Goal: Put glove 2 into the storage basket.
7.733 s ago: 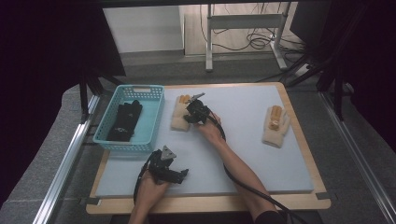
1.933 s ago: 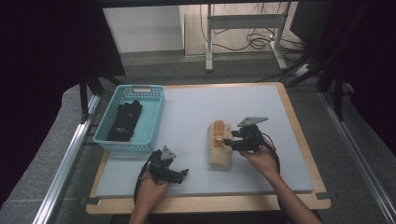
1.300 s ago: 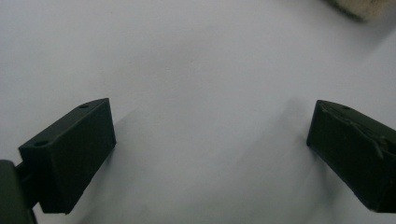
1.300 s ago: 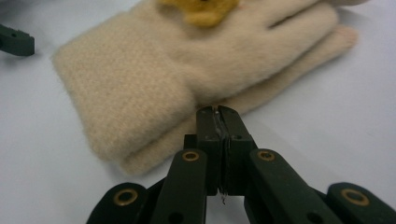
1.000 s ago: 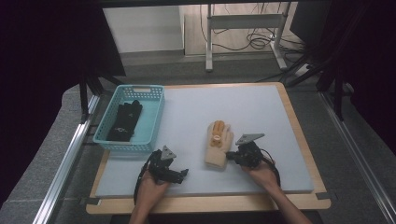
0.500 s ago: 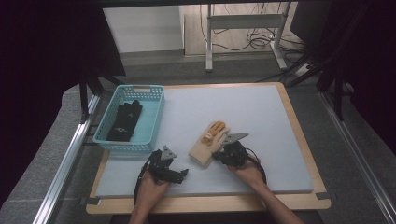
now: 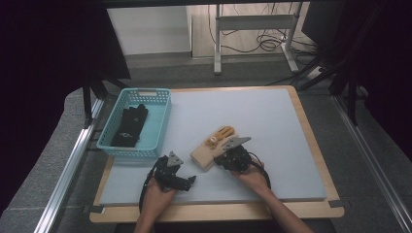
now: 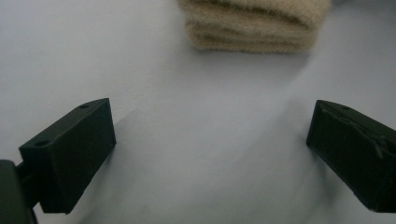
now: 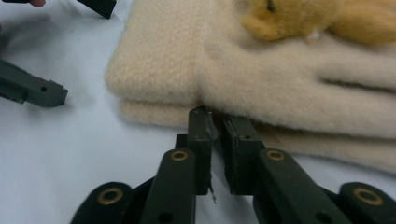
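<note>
A stacked pair of cream fleece gloves (image 7: 210, 147) with orange fingertips lies on the grey mat, fingers pointing to the far right. My right gripper (image 7: 220, 157) is at the pair's near side. In the right gripper view the jaws (image 9: 217, 116) are nearly together, pinched on the edge of the gloves (image 9: 280, 79) near the cuff. My left gripper (image 7: 187, 179) rests on the mat just left of the cuff. Its jaws (image 8: 210, 154) stand wide open with nothing between them, and the gloves' cuff (image 8: 254, 23) lies ahead of them.
A teal basket (image 7: 162, 104) with black gloves (image 7: 128, 127) in it stands at the mat's left. The grey mat (image 7: 272, 111) stretches bare to the back and right. The left gripper's fingers (image 9: 35, 88) lie close to the cuff in the right gripper view.
My right gripper has drawn the cream gloves leftward and nearer to the left gripper and has turned them, so their fingers now point to the far right. The left gripper has stayed still.
</note>
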Demonstrator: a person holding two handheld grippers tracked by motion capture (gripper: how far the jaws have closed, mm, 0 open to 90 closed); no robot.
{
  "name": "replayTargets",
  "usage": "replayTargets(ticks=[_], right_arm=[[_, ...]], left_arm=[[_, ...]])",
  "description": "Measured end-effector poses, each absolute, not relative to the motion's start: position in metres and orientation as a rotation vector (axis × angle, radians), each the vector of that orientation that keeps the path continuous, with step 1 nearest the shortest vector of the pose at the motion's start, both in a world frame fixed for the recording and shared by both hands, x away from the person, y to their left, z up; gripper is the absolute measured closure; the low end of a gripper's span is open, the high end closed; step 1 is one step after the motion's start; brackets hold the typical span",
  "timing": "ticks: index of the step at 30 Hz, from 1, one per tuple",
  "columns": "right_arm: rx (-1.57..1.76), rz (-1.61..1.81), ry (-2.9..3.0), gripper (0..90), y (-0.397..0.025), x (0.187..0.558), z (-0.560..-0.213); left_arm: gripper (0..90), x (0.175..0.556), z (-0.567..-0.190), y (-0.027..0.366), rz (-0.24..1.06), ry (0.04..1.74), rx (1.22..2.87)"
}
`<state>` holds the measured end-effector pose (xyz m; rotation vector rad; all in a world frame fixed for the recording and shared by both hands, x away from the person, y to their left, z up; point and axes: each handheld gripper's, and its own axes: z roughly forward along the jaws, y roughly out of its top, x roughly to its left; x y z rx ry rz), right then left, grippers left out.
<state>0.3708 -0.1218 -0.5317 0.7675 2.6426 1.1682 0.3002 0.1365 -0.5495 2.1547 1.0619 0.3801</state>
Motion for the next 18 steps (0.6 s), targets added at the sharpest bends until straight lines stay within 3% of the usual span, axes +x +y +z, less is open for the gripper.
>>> replayTargets(ticks=[5,18], right_arm=[[0.779,1.162,2.624,71.1,-0.136,0.367,-0.525],[0.927,1.102,2.527,35.7,-0.197,0.368,-0.519]], left_arm=[[1.7,0.3,-0.55,0.136,0.379,1.063,2.154],[1.7,0.3,-0.55,0.136,0.38,1.063,2.155]])
